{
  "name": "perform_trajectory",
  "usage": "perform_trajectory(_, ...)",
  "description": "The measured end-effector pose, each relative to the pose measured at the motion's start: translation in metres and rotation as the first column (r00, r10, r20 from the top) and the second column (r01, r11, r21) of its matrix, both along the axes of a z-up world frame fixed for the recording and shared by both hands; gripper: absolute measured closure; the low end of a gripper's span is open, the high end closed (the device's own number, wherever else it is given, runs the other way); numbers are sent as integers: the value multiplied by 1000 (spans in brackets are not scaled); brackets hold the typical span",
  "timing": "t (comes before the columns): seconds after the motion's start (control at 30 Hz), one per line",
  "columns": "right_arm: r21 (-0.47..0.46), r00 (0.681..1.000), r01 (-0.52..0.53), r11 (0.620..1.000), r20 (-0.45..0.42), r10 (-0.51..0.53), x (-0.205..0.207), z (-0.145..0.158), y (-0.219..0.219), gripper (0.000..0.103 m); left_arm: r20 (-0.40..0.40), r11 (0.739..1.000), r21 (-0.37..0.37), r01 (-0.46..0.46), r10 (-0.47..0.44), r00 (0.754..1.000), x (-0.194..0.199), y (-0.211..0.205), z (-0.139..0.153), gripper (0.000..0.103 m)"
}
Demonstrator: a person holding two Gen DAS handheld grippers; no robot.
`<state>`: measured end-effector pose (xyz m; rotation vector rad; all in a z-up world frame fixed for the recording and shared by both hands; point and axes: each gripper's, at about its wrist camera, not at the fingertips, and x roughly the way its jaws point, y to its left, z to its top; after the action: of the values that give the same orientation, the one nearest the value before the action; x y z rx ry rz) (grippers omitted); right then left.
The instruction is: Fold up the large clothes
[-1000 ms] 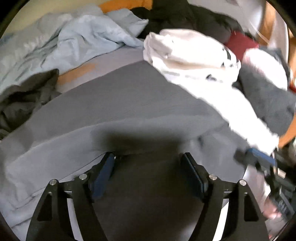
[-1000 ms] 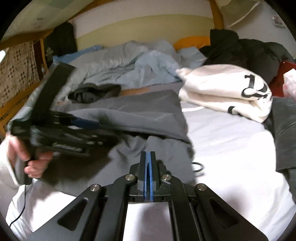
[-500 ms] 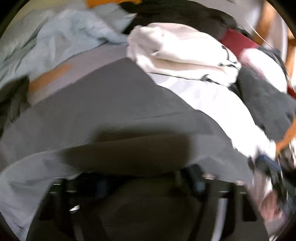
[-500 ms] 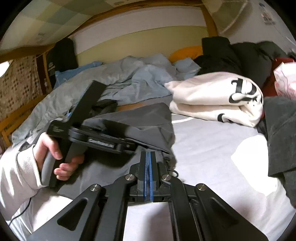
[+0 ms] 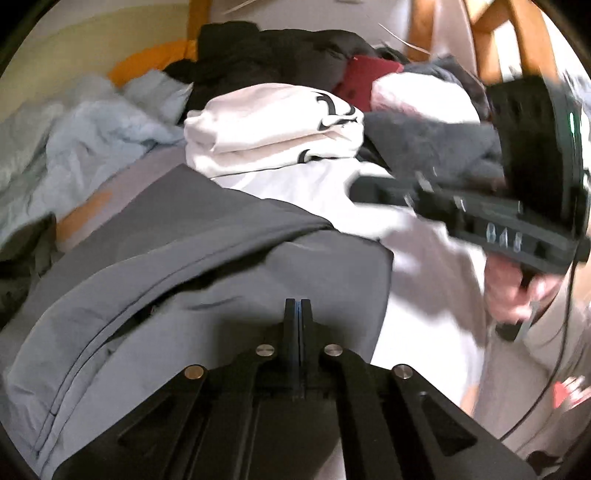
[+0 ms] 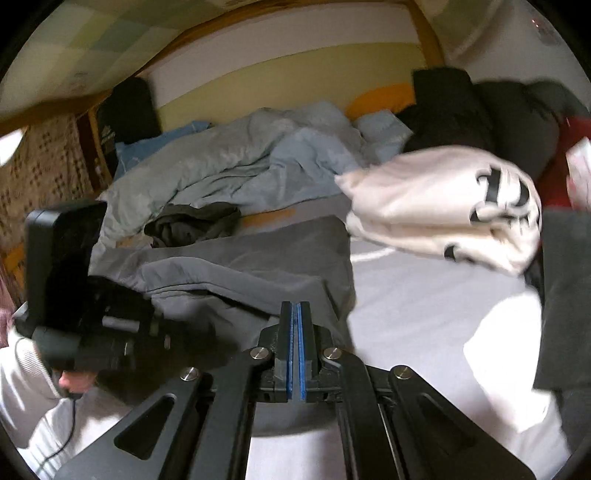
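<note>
A large grey garment (image 5: 192, 266) lies half folded on the white bed sheet (image 5: 413, 332), its upper layer turned over the lower one; it also shows in the right wrist view (image 6: 236, 273). My left gripper (image 5: 297, 306) is shut with nothing seen between its pads, above the garment's near part. My right gripper (image 6: 295, 314) is shut, its pads together at the garment's right edge; no cloth shows between them. The right gripper's body (image 5: 498, 214) appears blurred at right in the left wrist view; the left gripper's body (image 6: 85, 306) appears at left in the right wrist view.
A folded white sweatshirt (image 5: 273, 125) with black lettering lies behind the garment. A crumpled light blue duvet (image 6: 240, 166) fills the back left. Dark clothes (image 5: 280, 48), a red item (image 5: 365, 77) and a dark grey piece (image 6: 565, 295) pile at the right. A wooden frame (image 5: 495, 33) stands behind.
My left gripper has gone from open over the garment to shut and has pulled back. The right gripper has stayed shut and swung up and right.
</note>
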<state>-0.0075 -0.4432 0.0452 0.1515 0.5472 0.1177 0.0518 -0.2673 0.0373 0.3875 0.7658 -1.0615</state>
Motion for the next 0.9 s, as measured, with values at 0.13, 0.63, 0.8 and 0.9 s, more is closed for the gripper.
perform_trajectory(0.13, 11, 1000, 11, 1000, 11, -11, -3, 0, 0, 86, 46, 995, 28, -98, 96, 994, 11, -5, -7, 76)
perform_trajectory(0.63, 113, 994, 75, 991, -84, -65, 7, -40, -37, 70, -259, 985, 45, -164, 170, 951, 100, -67, -39, 37)
perform_trajectory(0.8, 103, 992, 107, 989, -80, -99, 5, -45, -48, 70, -268, 988, -54, -147, 128, 955, 90, -46, -30, 98)
perform_trajectory(0.9, 138, 990, 105, 985, -107, -90, 6, -50, -52, 70, -245, 971, -154, -184, 143, 959, 70, -25, -18, 100)
